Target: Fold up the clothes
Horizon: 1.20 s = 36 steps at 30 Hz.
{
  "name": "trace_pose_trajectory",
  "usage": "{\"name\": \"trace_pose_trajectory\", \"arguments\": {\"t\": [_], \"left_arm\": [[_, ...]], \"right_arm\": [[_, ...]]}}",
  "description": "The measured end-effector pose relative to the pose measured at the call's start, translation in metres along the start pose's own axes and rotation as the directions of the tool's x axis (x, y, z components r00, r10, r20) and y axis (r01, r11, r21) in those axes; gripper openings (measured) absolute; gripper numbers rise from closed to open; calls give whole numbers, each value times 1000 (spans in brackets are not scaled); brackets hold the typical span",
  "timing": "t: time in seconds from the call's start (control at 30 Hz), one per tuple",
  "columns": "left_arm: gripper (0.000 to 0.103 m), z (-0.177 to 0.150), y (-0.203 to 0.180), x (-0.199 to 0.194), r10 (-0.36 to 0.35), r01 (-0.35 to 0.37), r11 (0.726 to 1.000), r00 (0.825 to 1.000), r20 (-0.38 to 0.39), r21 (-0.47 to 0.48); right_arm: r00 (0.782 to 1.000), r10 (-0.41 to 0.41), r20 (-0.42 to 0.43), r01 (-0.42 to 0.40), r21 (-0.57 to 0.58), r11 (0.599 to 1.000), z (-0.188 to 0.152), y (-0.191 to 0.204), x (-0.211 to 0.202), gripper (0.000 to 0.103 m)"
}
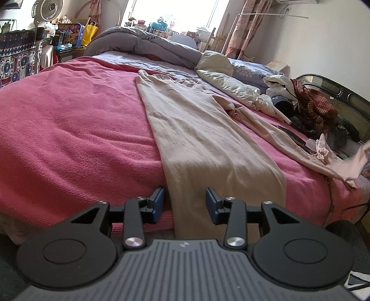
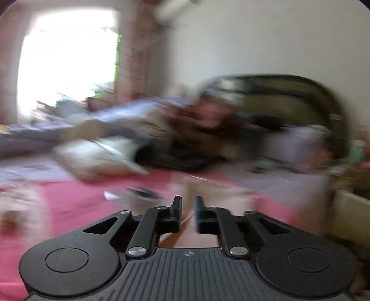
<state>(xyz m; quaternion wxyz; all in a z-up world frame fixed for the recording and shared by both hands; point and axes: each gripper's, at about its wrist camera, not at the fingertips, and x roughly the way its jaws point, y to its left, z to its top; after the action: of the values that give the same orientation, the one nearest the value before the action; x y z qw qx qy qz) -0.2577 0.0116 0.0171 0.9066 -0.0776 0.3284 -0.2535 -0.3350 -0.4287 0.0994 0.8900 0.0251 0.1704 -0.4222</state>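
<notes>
Beige trousers lie along the pink blanket of a bed. One leg hangs over the near edge. My left gripper is open at that edge, and the hanging leg sits between its blue pads without being pinched. The other leg runs to the right, where its end is lifted and blurred at the picture's edge. The right wrist view is heavily blurred. There my right gripper shows a narrow gap with pale cloth in and beyond it. Whether its pads press on the cloth is unclear.
A grey duvet and a cream quilt are bunched at the far side. A heap of clothes with red plaid lies against the dark headboard. A fan and cluttered shelves stand at far left.
</notes>
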Motion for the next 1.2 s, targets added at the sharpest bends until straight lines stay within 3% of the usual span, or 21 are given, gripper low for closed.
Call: {"name": "trace_pose_trajectory", "arguments": {"t": [0.03, 0.07, 0.17, 0.27, 0.3, 0.37, 0.43, 0.47, 0.5, 0.6, 0.7, 0.77, 0.83, 0.87, 0.9, 0.93, 1.0, 1.07, 1.1, 1.13, 1.2], "left_arm": [[47, 0, 0, 0, 0, 0, 1000, 1000, 0, 0], [47, 0, 0, 0, 1, -1, 1000, 1000, 0, 1], [49, 0, -1, 1, -1, 1, 1000, 1000, -1, 7], [52, 0, -4, 1, -2, 2, 1000, 1000, -2, 24], [52, -1, -5, 1, 1, -1, 1000, 1000, -2, 30], [52, -1, -6, 1, -1, 1, 1000, 1000, -2, 30], [52, -1, -5, 1, -4, 4, 1000, 1000, -2, 27], [52, -1, -4, 0, -6, 6, 1000, 1000, -2, 25], [52, -1, -4, 0, -7, 7, 1000, 1000, -1, 24], [53, -1, -4, 0, -9, 9, 1000, 1000, 0, 23], [53, -1, -2, 0, -14, 13, 1000, 1000, 1, 17], [53, -1, -2, 0, -16, 16, 1000, 1000, 2, 14], [53, -1, -1, 0, -19, 19, 1000, 1000, 3, 10], [53, -1, -1, 1, -19, 19, 1000, 1000, 3, 9], [53, 0, -1, 1, -20, 20, 1000, 1000, 3, 8], [53, 0, 0, 1, -22, 22, 1000, 1000, 4, 7], [53, -1, 1, 1, -26, 26, 1000, 1000, 5, 2], [53, -1, 2, 0, -32, 32, 999, 999, 6, -5], [53, -1, 2, 0, -33, 33, 999, 999, 6, -7], [53, -1, 2, 0, -32, 32, 999, 999, 6, -6], [53, -1, 0, 0, -28, 28, 1000, 1000, 6, 0]], "right_arm": [[999, -36, -2, 36, -29, 999, -4, -4, 3, 57], [997, -72, -3, 72, -59, 996, -7, -9, 6, 64], [986, 167, -17, -166, -208, 964, -30, 7, -13, 73], [885, 443, -147, -465, -349, 814, -59, 39, -35, 74], [854, 480, -198, -519, -384, 764, -70, 54, -38, 74], [828, 496, -262, -559, -465, 686, -92, 81, -41, 73], [842, 457, -288, -538, -512, 669, -108, 102, -36, 61], [858, 420, -297, -514, -509, 690, -110, 108, -31, 32], [871, 383, -306, -490, -506, 710, -113, 113, -26, 15], [864, 365, -347, -488, -396, 778, -105, 114, -10, 7], [816, 465, -343, -550, -216, 806, -76, 95, -13, 6], [745, 612, -265, -631, 20, 776, -42, 70, -17, 6], [666, 735, -128, -695, 251, 674, -8, 43, -19, 6], [670, 739, -74, -693, 295, 658, 3, 32, -18, 6], [696, 717, -35, -675, 311, 669, 13, 21, -17, 6], [738, 675, -20, -639, 304, 707, 20, 13, -15, 7], [860, 508, -59, -478, 257, 840, 19, 7, 0, 16], [934, 313, -170, -288, 155, 945, 9, 8, 19, 35], [944, 255, -210, -239, 97, 966, 2, 10, 21, 35], [936, 277, -219, -271, 57, 961, -6, 12, 14, 35], [895, 389, -216, -399, -2, 917, -22, 18, -10, 53]]}}
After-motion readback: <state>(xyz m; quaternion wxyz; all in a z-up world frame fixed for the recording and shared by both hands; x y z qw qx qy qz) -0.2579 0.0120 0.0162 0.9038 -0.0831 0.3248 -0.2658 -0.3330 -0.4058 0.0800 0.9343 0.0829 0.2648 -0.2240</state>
